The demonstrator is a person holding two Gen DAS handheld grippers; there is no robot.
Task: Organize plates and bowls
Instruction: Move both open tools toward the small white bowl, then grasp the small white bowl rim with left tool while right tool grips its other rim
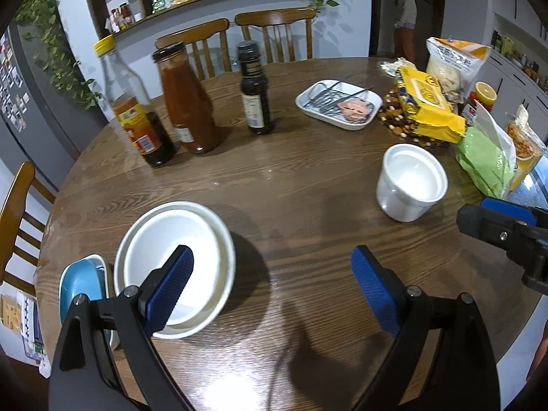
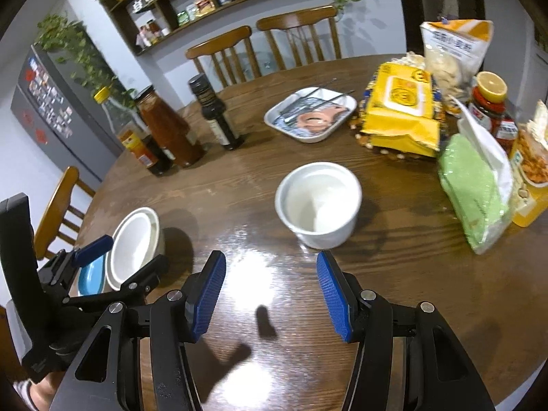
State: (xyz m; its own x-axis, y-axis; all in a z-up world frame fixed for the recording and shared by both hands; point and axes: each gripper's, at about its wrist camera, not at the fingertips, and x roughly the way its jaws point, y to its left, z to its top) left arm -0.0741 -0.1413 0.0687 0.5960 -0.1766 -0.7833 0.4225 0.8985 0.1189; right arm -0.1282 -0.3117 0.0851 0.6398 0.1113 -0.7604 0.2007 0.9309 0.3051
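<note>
Two nested white bowls (image 1: 198, 239) sit near the left edge of the round wooden table (image 1: 274, 178), with a blue dish (image 1: 80, 284) just left of them. My left gripper (image 1: 272, 251) is open; its left finger overlaps the bowls and its right finger is over bare wood. A deep white bowl (image 2: 318, 202) stands upright just beyond my right gripper (image 2: 270, 258), which is open with nothing between its pads. The right wrist view also shows the nested bowls (image 2: 135, 243), the blue dish (image 2: 90, 275) and the left gripper (image 2: 137, 250). The deep bowl (image 1: 411, 185) and right gripper (image 1: 474, 210) show at the right.
A white rectangular dish (image 2: 270, 116) holding forks lies farther back. Three sauce bottles (image 2: 164, 130) stand at the back left. Snack bags, a jar and a green pack (image 2: 472, 188) crowd the right side. Wooden chairs ring the table.
</note>
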